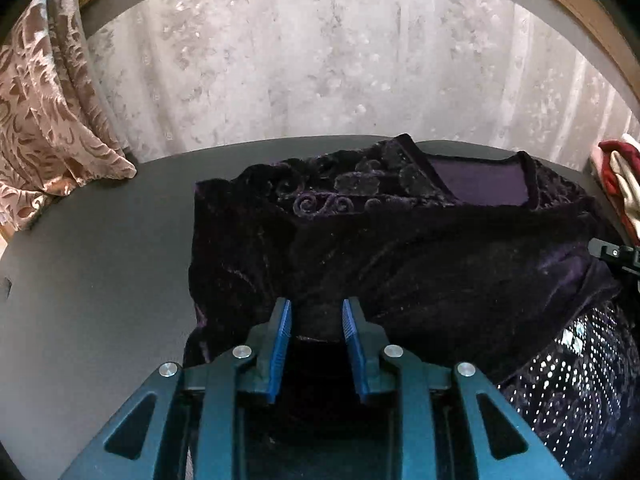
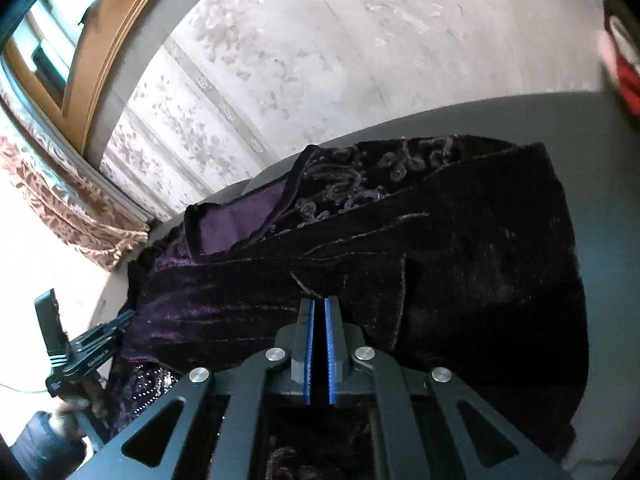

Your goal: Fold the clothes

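A dark purple velvet garment [image 1: 400, 248] with embroidered swirls near its neckline lies bunched on a dark grey table [image 1: 100, 260]. My left gripper [image 1: 317, 304] hovers at its near edge, open, with velvet showing beyond the gap and not pressed by the blue pads. In the right wrist view the same garment [image 2: 460, 260] fills the middle. My right gripper [image 2: 319, 300] is shut there, a velvet crease running into its tips. A sequined part of the garment [image 1: 580, 360] hangs at the near right. The left gripper's body [image 2: 88, 344] shows at that view's lower left.
A patterned beige curtain [image 1: 48, 120] hangs at the table's far left, with floral wallpaper behind the table. Red and cream cloth [image 1: 618, 184] lies at the far right edge. A hand [image 2: 64, 412] holds the left gripper. Bare table [image 2: 520, 116] lies beyond the garment.
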`<state>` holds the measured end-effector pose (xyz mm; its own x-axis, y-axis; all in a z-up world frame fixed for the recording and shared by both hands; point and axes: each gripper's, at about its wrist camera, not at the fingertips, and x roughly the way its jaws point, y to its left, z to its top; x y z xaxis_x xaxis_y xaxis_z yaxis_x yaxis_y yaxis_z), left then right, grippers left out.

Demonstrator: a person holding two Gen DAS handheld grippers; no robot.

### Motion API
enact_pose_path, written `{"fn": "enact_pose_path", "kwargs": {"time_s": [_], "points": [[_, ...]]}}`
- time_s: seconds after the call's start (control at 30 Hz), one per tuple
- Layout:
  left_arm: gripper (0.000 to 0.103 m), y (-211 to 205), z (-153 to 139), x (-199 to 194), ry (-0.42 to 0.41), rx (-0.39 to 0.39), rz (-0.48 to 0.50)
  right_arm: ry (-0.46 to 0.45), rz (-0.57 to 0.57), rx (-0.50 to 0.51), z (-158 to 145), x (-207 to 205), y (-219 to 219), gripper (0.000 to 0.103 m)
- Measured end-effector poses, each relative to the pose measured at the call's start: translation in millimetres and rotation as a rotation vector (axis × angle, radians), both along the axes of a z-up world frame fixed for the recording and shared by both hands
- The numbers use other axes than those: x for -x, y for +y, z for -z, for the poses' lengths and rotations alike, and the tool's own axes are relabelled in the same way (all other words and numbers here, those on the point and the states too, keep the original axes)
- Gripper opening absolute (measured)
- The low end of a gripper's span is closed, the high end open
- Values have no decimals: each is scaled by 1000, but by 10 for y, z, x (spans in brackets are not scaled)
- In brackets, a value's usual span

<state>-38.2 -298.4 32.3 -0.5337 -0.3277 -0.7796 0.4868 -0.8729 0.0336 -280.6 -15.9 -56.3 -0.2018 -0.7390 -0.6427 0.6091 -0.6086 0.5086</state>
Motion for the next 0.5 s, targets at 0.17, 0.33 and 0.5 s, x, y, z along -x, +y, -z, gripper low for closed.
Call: {"fn": "enact_pose_path", "kwargs": {"time_s": [0.17,0.33,0.5], "points": [[27,368,-418,-114,157,-131,30,-1,15,-15,-160,-54,79,11],[27,624,-500,346,150,-221,157,80,-95,-18,-368,-360,36,11],[28,899,-276,847,-17,-166,275,116,-169,-155,-152,-492,-112,15]]}}
